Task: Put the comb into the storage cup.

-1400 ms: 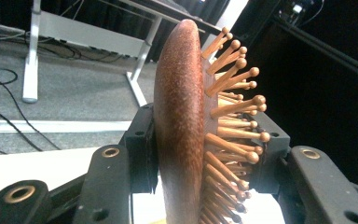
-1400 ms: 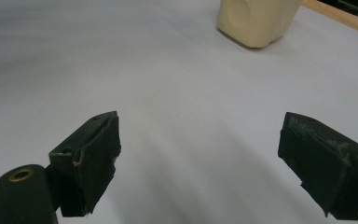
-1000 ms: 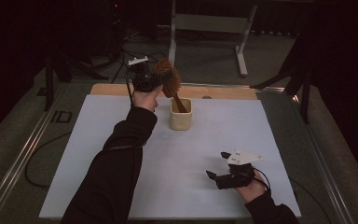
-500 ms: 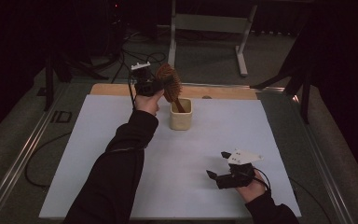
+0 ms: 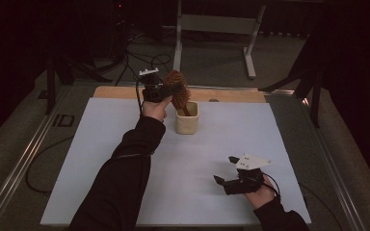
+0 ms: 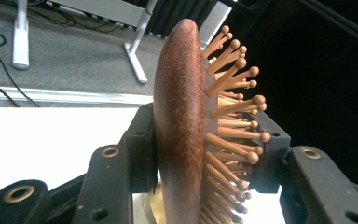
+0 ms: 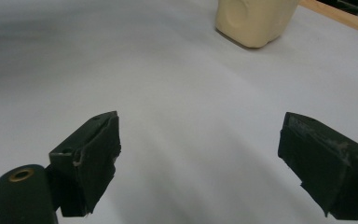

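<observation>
Near the desk's far edge, the wooden hairbrush (image 6: 186,121) is standing handle-down in the cream cup (image 5: 187,119), head clamped by the left gripper (image 5: 166,91). Toward the near right corner, the right gripper (image 5: 226,172) is resting with jaws apart, holding nothing.

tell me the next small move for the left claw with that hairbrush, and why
Probably ease the hairbrush a little further down into the cream cup, then let go. The left claw is clamped on the brush head, and in the high view the handle is already inside the cup's mouth, tilted. The right claw rests open on the white table, apart from the cup.
</observation>
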{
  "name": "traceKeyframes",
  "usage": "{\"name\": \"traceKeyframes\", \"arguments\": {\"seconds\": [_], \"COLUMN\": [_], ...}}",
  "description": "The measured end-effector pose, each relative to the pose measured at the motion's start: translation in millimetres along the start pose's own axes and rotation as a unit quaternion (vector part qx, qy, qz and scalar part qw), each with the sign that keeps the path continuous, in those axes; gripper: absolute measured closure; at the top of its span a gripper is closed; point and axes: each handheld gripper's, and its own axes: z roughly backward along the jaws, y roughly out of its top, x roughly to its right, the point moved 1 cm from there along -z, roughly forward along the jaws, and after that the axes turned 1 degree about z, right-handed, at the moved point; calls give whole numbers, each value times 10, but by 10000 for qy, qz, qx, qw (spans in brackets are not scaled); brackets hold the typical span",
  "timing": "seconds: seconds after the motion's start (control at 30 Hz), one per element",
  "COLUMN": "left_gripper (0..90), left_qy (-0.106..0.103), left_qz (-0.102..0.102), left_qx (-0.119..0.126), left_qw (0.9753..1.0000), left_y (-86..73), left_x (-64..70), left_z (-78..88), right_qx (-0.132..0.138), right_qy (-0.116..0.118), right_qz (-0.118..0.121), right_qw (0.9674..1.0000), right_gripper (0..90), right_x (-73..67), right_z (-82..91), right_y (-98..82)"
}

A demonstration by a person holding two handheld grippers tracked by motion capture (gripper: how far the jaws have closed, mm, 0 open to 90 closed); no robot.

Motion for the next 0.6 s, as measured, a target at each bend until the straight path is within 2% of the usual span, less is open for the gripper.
{"name": "traceKeyframes", "arguments": {"seconds": [0.37,0.53,0.6], "left_gripper": [524,495,473], "left_qy": [-91,-153,-287], "left_qz": [-21,-100,-2], "left_qx": [-45,-58,-121], "left_qw": [9999,9998,9995], "left_y": [-73,-79,-74], "left_x": [-48,-56,-78], "left_z": [-41,-35,-36], "right_qx": [-35,-29,-37], "right_qy": [18,29,35], "right_qz": [9,0,-15], "right_qw": [10000,10000,10000], "right_gripper": [126,126,126], "right_x": [-3,-9,-10], "right_z": [-7,-10,-10], "right_y": [-5,-3,-5]}}
